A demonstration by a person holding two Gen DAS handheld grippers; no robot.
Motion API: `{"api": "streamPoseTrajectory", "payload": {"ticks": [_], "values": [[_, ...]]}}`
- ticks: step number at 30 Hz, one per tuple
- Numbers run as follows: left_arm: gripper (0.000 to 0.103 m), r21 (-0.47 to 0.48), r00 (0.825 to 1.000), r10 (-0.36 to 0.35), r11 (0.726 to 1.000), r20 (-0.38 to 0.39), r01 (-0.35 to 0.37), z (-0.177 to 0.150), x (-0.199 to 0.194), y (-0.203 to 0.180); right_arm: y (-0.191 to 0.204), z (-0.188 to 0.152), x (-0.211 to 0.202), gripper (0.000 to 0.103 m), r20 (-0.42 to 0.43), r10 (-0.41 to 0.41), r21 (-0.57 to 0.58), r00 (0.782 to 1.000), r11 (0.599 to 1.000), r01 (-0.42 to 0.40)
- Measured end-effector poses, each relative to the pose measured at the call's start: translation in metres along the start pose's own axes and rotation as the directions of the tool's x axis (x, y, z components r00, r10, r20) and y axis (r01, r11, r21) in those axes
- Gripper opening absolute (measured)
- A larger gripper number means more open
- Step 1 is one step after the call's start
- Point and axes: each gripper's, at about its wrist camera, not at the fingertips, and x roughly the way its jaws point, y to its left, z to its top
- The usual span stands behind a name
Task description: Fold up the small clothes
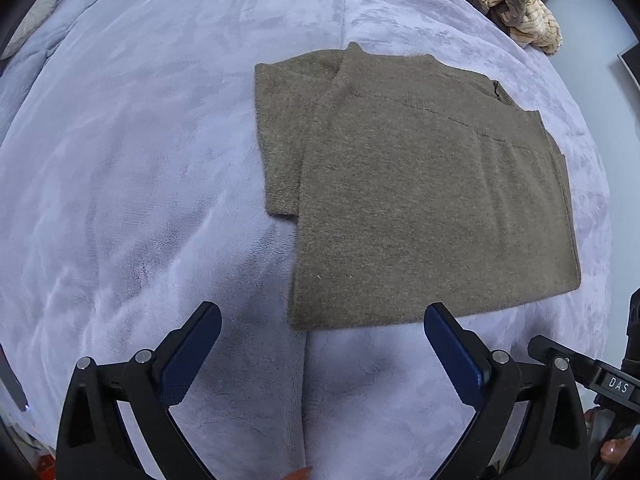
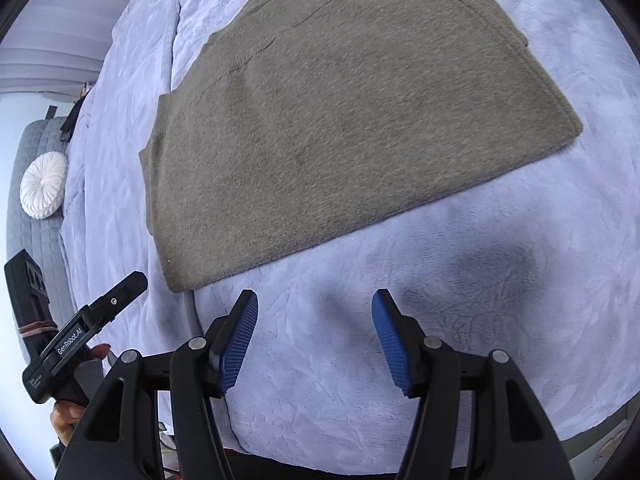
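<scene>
Fuzzy olive-brown knit sweater (image 1: 420,184), folded rectangular, lies flat on plush lavender bed blanket (image 1: 140,160) at twelve o'clock of both grippers, left gripper (image 1: 322,344) and right gripper (image 2: 315,332), jaws wide, empty.

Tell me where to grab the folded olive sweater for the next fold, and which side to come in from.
Probably the near hem edge of the olive sweater, one corner per gripper. It lies flat on the lavender blanket, and that edge runs straight just ahead of the open left gripper and right gripper. Come from the near side, pinch each corner and carry the hem up toward the collar.
</scene>
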Motion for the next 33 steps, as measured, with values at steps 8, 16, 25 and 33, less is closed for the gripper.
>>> {"api": "streamPoseTrajectory", "payload": {"ticks": [8,16,25,33], "values": [[0.101,-0.069,0.999,-0.030,0.997,-0.039,0.027,0.010,0.018,0.030,0.023,0.006,0.027,0.090,-0.023,0.169,0.006,0.985,0.986,-0.169],[0.101,-0.163,0.988,-0.144,0.978,-0.063,0.132,0.017,0.036,0.059,0.025,0.008,0.073,0.090,-0.071,0.319,0.160,0.945,0.939,-0.305],[0.101,-0.198,0.947,-0.320,0.930,-0.018,0.310,0.048,0.050,0.076,0.021,0.009,0.120,0.090,0.031,0.539,0.357,0.842,0.781,-0.513],[0.101,-0.255,0.873,-0.486,0.847,-0.022,0.466,0.078,0.070,0.073,0.019,0.021,0.118,0.009,0.130,0.694,0.437,0.708,0.601,-0.669]]}}
